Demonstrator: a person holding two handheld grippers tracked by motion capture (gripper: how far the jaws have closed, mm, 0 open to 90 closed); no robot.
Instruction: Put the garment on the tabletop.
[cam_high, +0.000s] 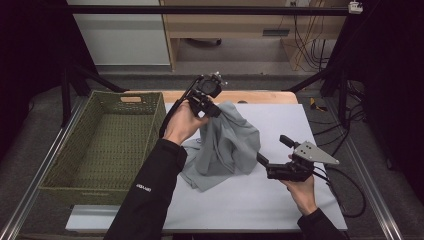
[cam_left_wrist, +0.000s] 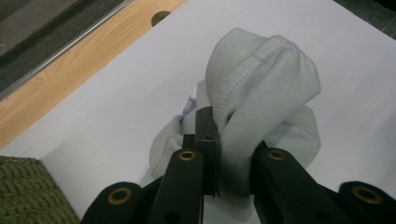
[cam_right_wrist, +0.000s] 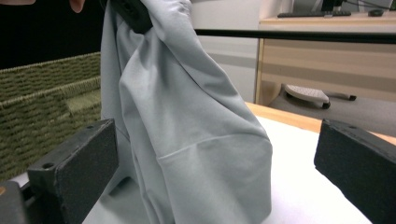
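Observation:
A light grey garment (cam_high: 222, 145) hangs in a cone from my left gripper (cam_high: 212, 111), its lower folds resting on the white table top (cam_high: 280, 200). That gripper is shut on a bunched ribbed hem of the garment (cam_left_wrist: 261, 88), held above the table's back part. My right gripper (cam_high: 272, 152) stands open just right of the cloth, level with its lower half, the jaws pointing at it. In the right gripper view the garment (cam_right_wrist: 187, 130) hangs between and beyond the two wide-apart pads (cam_right_wrist: 79, 163), untouched by them.
A green woven basket (cam_high: 65, 165) stands at the table's left, its near corner (cam_left_wrist: 28, 191) below the left gripper. A wooden strip (cam_high: 260, 96) runs along the table's far edge. Cables trail off the right side (cam_high: 350, 195).

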